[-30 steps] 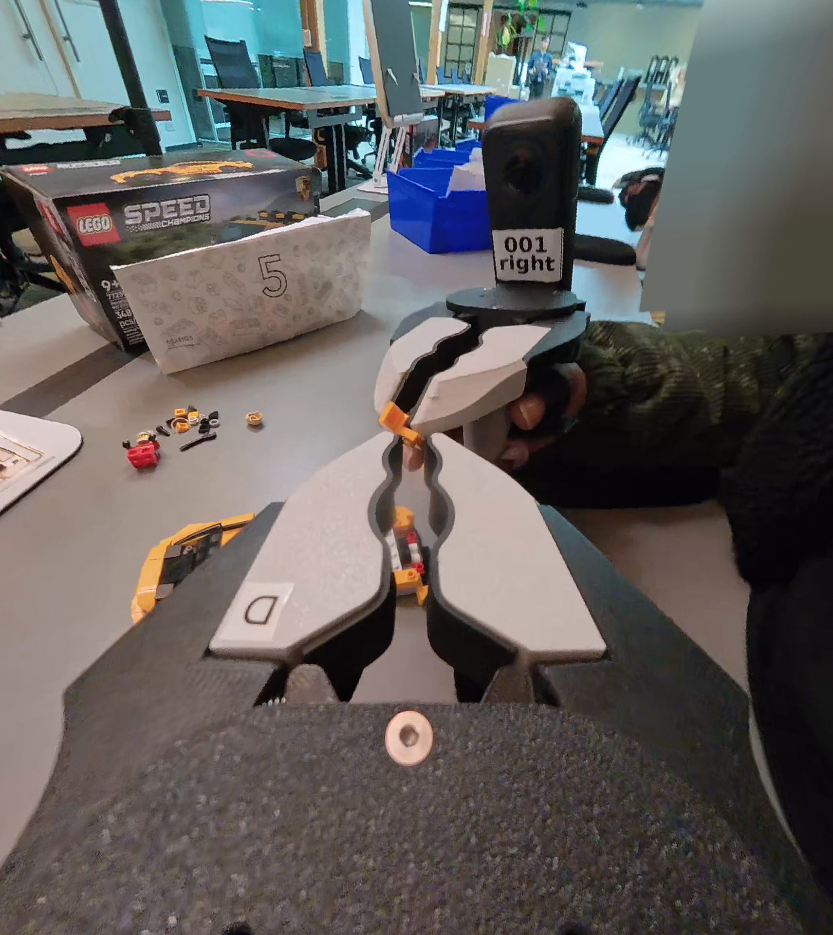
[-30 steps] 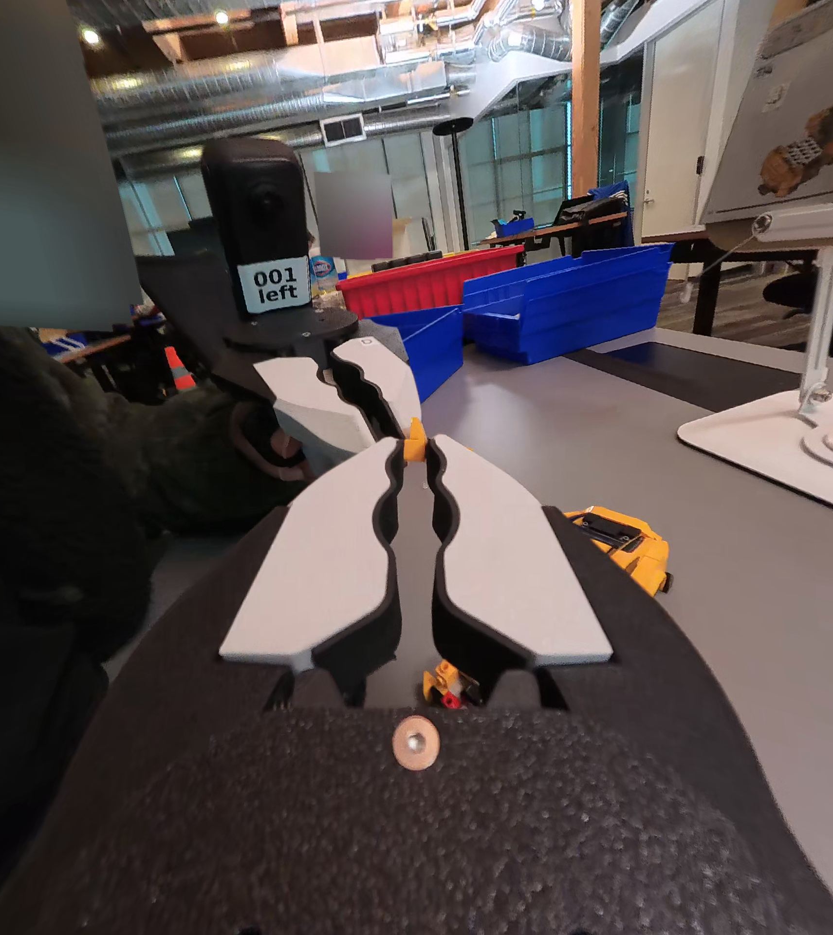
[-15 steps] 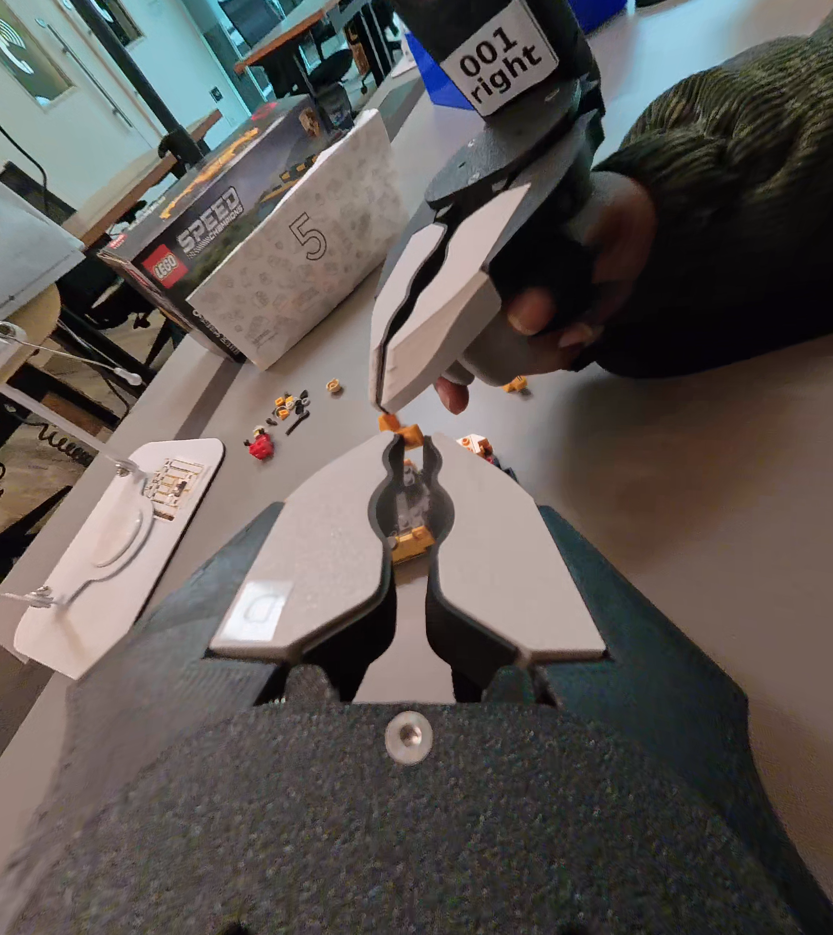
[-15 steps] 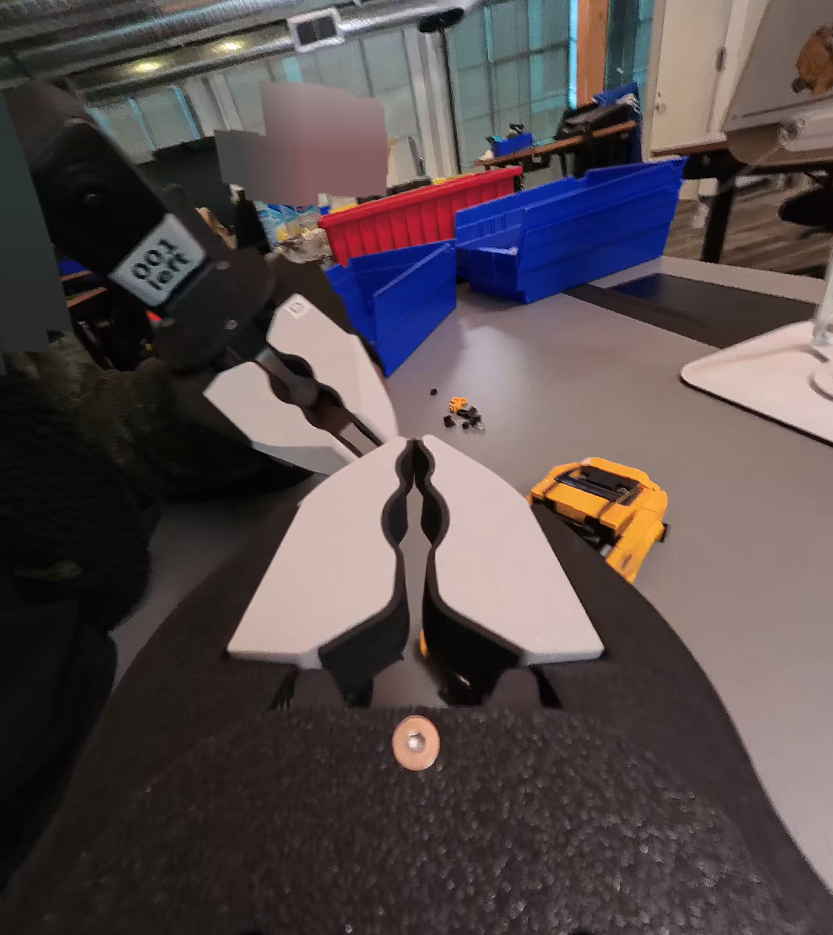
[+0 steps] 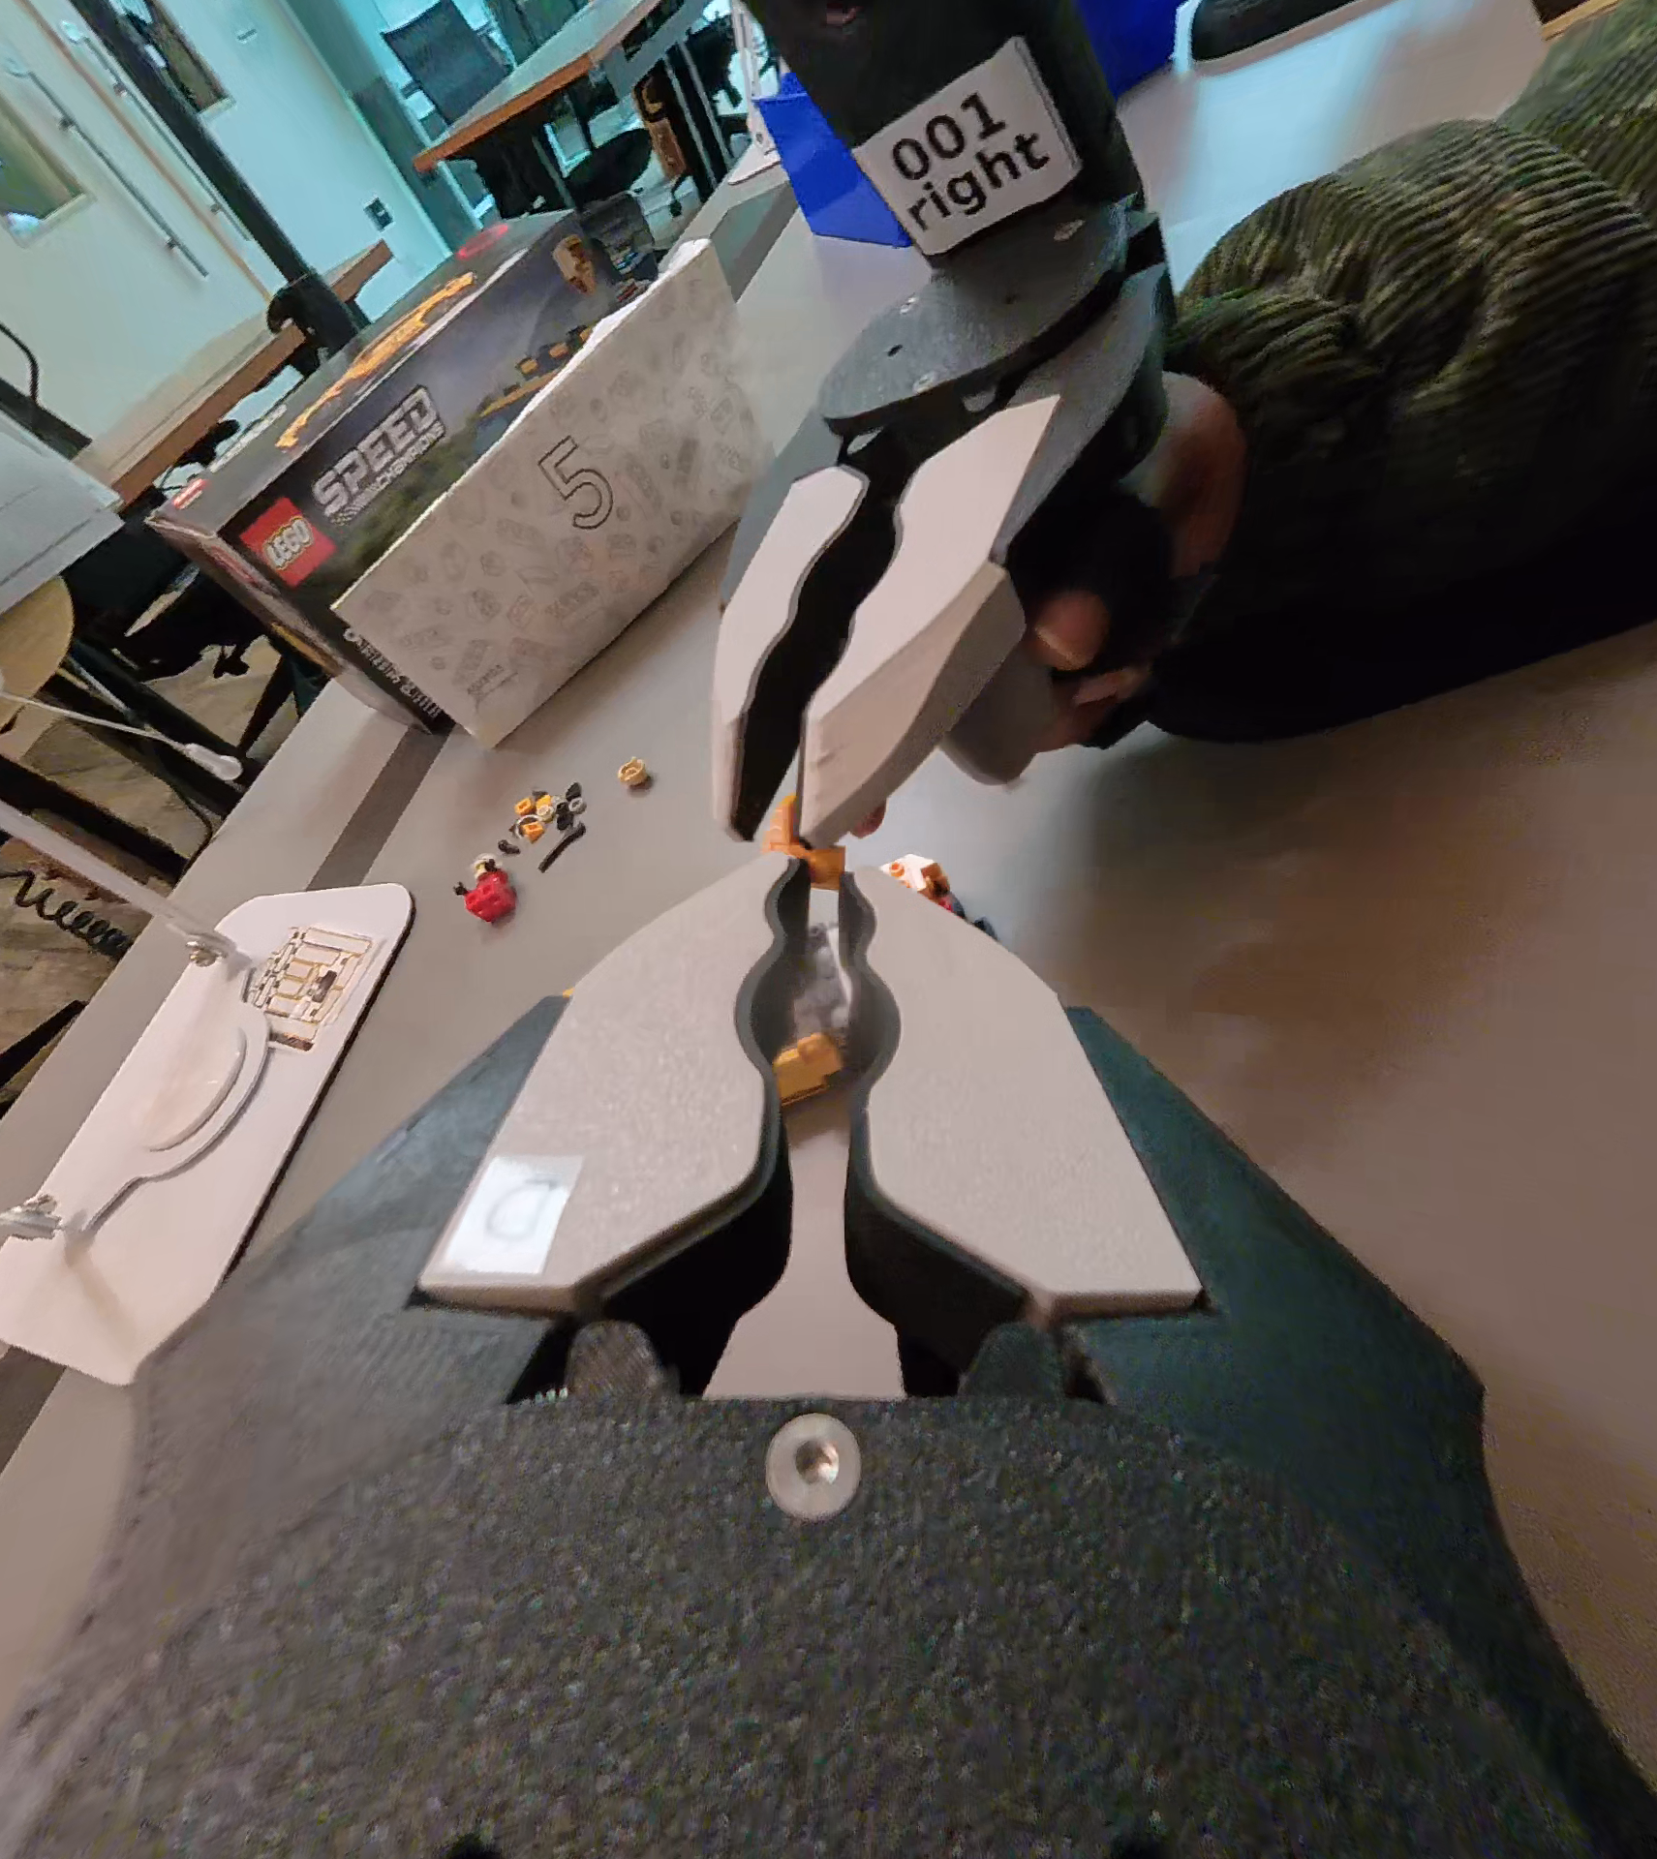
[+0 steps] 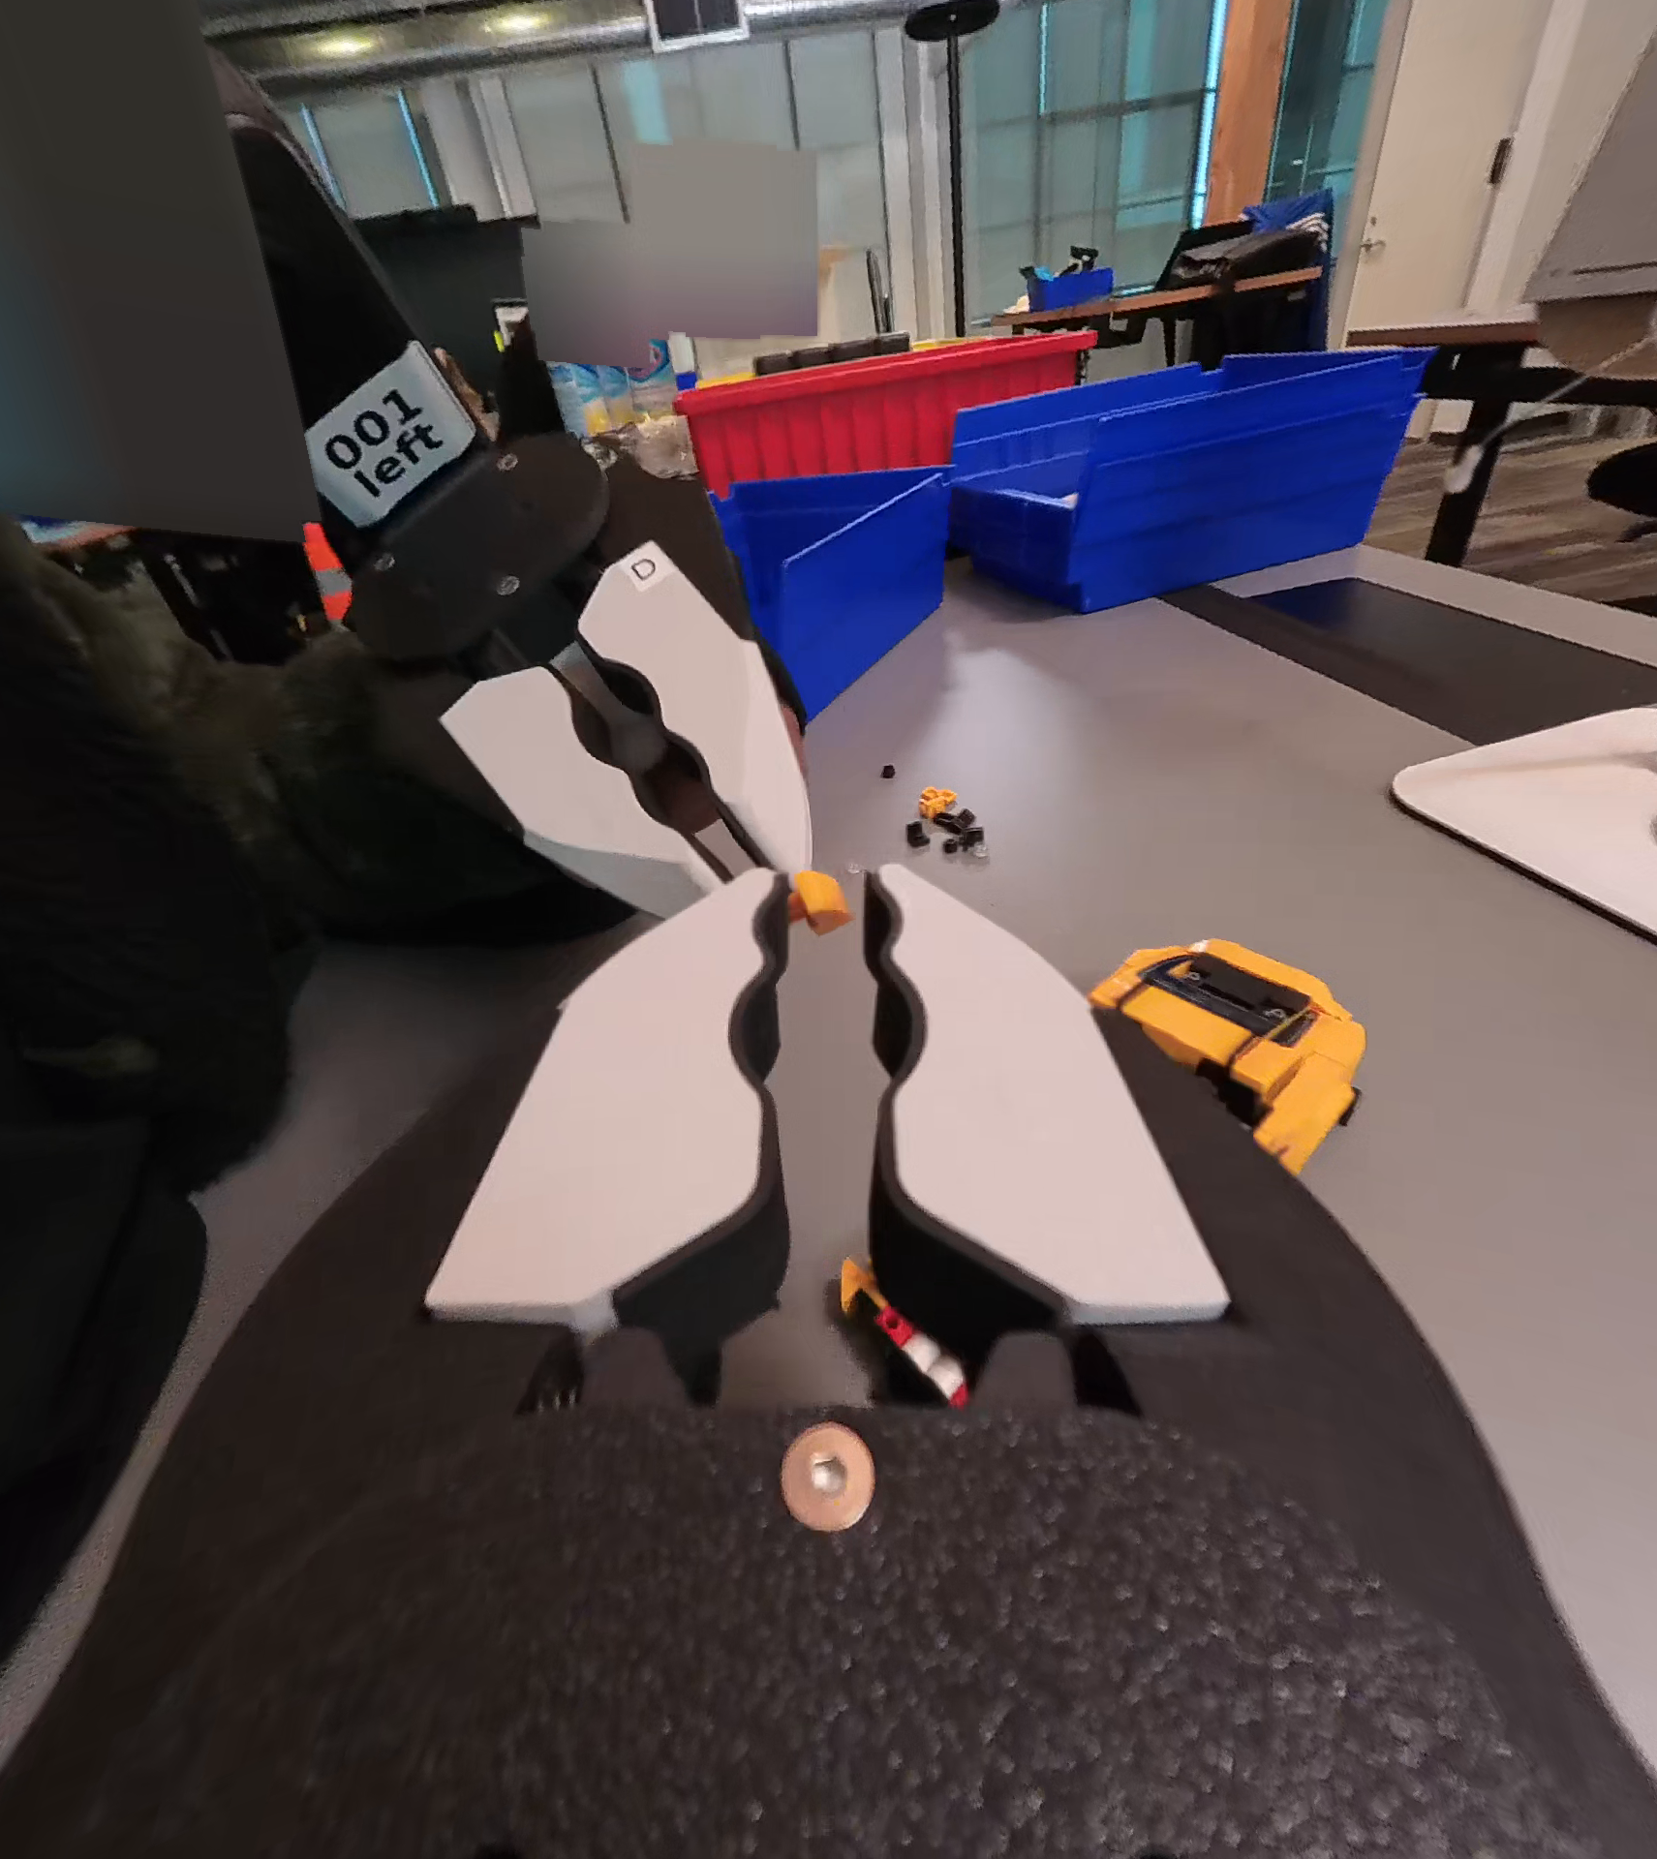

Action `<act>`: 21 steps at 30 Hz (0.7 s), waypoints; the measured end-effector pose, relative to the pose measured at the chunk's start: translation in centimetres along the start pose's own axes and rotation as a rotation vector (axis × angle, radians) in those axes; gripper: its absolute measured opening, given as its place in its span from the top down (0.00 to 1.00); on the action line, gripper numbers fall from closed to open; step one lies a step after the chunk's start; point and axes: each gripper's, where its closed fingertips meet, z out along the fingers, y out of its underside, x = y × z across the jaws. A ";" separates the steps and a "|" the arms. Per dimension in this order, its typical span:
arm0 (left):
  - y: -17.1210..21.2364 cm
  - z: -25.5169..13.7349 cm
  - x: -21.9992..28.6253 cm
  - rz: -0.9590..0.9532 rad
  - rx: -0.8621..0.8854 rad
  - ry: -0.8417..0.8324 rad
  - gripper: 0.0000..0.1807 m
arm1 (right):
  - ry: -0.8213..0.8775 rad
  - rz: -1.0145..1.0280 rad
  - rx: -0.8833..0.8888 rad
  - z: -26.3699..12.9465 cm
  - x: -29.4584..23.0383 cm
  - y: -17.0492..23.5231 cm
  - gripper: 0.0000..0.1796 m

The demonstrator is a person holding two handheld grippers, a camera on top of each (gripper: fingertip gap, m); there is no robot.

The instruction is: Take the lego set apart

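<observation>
Orange piece (image 6: 819, 898) shows since right claw (image 6: 826, 879) opened.

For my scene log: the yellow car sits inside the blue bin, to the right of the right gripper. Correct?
Not quite. The yellow car sits on the table, not inside the blue bin. It is to the right of the right gripper, as the right wrist view shows.

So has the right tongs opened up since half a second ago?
Yes. The right tongs were shut tip to tip; now a gap shows between them, beside the small orange lego piece over the grey table.
</observation>
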 end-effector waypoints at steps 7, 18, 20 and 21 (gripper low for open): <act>-0.5 -0.3 0.6 0.035 0.025 0.029 0.97 | -0.061 0.051 -0.008 -0.1 -0.6 -0.1 0.98; -0.9 -0.5 -1.0 -0.001 0.053 -0.064 0.95 | 0.026 0.189 0.062 -0.6 1.4 -0.8 0.98; -1.1 -0.2 -1.1 -0.013 0.047 -0.087 0.93 | 0.050 0.207 0.077 -0.6 1.7 -1.0 0.98; -1.0 0.0 -1.3 -0.003 0.037 -0.118 0.93 | 0.061 0.216 0.081 -0.5 1.7 -1.1 0.98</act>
